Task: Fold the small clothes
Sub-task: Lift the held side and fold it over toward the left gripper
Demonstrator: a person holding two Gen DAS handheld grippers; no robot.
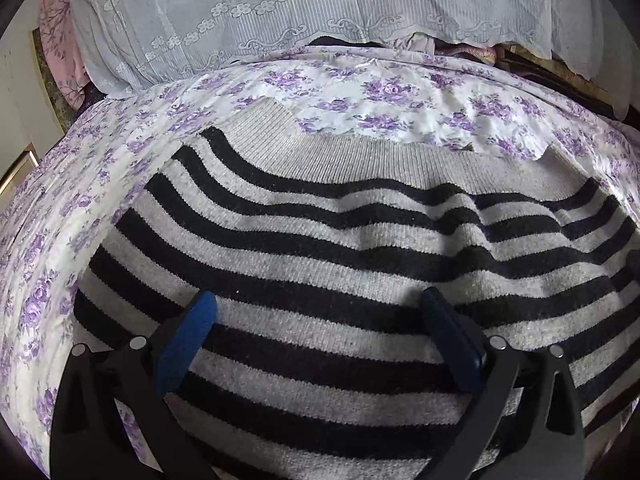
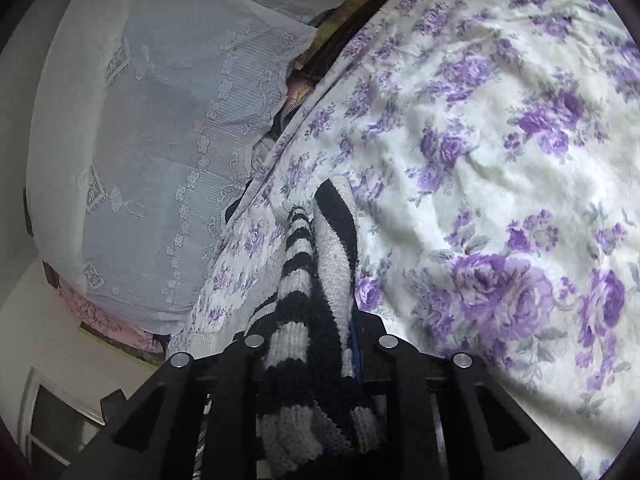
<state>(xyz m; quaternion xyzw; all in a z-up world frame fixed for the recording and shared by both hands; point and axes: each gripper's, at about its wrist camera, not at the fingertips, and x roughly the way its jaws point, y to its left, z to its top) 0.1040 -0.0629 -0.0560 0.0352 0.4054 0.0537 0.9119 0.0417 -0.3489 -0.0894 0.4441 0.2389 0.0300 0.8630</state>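
Note:
A grey and black striped knit sweater (image 1: 320, 240) lies spread flat on the floral bedsheet (image 1: 400, 96), its plain grey ribbed hem toward the far side. My left gripper (image 1: 319, 298) hovers just over the sweater's near part, open, its blue pads wide apart with nothing pinched between them. In the right wrist view a bunched fold of the same sweater (image 2: 296, 280) runs up between the jaws of my right gripper (image 2: 316, 320), which is shut on it. The fabric hides most of the pads; only a blue edge shows on the right.
A pile under a white lace cover (image 1: 280, 12) stands along the far edge of the bed, also seen as the lace cover (image 2: 140, 160) at left. Pink cloth (image 1: 56, 28) sits at the far left. Floral bedsheet (image 2: 500, 160) stretches to the right.

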